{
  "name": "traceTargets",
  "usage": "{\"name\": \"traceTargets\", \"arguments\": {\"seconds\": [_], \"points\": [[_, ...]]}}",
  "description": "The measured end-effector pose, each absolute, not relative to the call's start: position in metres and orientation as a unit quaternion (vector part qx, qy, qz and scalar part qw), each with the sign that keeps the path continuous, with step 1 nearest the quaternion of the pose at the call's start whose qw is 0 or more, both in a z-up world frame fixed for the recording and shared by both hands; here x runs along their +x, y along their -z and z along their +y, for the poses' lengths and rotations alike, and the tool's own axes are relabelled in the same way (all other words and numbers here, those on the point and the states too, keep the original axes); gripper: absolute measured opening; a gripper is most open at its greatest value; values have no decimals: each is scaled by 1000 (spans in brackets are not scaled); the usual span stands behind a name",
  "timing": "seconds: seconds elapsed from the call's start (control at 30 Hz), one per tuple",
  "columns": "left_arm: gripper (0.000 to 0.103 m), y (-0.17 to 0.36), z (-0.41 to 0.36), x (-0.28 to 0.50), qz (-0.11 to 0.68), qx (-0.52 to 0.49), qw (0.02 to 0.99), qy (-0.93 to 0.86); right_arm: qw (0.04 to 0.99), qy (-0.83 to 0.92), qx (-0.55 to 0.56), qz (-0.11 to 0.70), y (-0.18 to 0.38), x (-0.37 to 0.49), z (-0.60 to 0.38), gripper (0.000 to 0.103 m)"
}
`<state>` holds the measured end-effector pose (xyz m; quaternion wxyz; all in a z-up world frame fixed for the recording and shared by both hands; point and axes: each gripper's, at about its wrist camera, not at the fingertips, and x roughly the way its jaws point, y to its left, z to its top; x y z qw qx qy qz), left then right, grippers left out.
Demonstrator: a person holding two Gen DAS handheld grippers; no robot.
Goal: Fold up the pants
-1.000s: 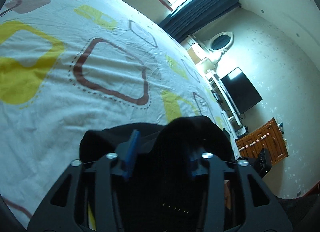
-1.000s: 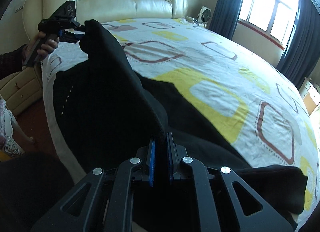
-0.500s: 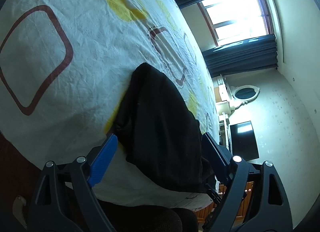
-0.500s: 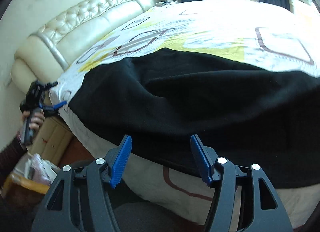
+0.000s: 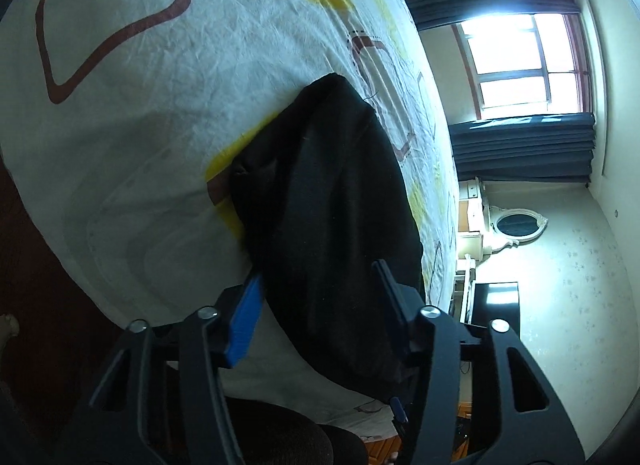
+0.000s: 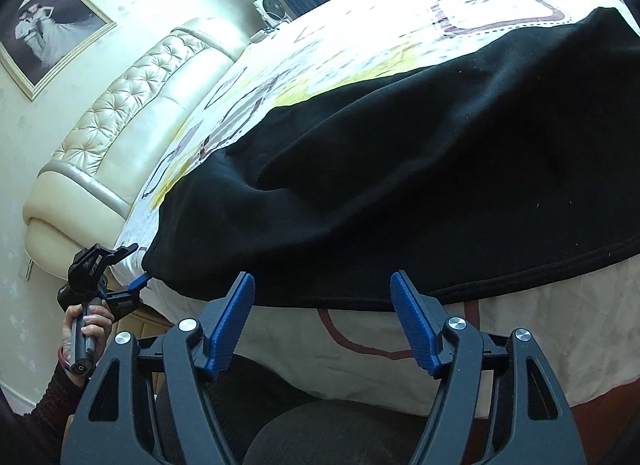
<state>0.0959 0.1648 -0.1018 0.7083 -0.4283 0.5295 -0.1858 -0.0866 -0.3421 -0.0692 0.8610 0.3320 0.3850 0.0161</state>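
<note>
Item: black pants, folded over and lying along the near edge of the bed, one hem hanging slightly past the mattress side.

Right claw: we see it released, blue pads spread, its jaws having just been opening; the pants lie just beyond the pads, nothing pinched between them.

Left claw: we find the pants' end lying between its pads, the jaws having just been closing; the left pad stands clear of the cloth, so we record it as not gripping. In the right wrist view it sits at the far left corner of the pants, held by a hand.

Surface: white sheet with yellow and brown rounded squares.

Room: cream tufted headboard, framed picture, window with dark curtains, oval mirror.
</note>
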Motion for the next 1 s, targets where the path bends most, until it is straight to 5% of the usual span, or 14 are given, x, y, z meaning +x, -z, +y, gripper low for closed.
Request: {"name": "traceTargets", "arguments": {"seconds": [0.13, 0.47, 0.77, 0.8, 0.93, 1.0], "points": [[21, 102, 162, 99, 543, -400, 722, 157, 857, -14, 351, 377, 75, -91, -347, 70], [26, 108, 162, 95, 539, -427, 715, 125, 835, -41, 430, 342, 74, -102, -352, 70], [19, 91, 157, 97, 527, -392, 747, 103, 755, -76, 579, 299, 112, -77, -356, 70], [18, 87, 157, 97, 524, -387, 752, 103, 746, -74, 593, 294, 117, -74, -356, 66], [15, 72, 155, 102, 505, -370, 773, 107, 735, -43, 603, 308, 124, -61, -356, 20], [15, 67, 159, 107, 497, -376, 775, 104, 741, -37, 596, 308, 120, -60, -350, 14]]}}
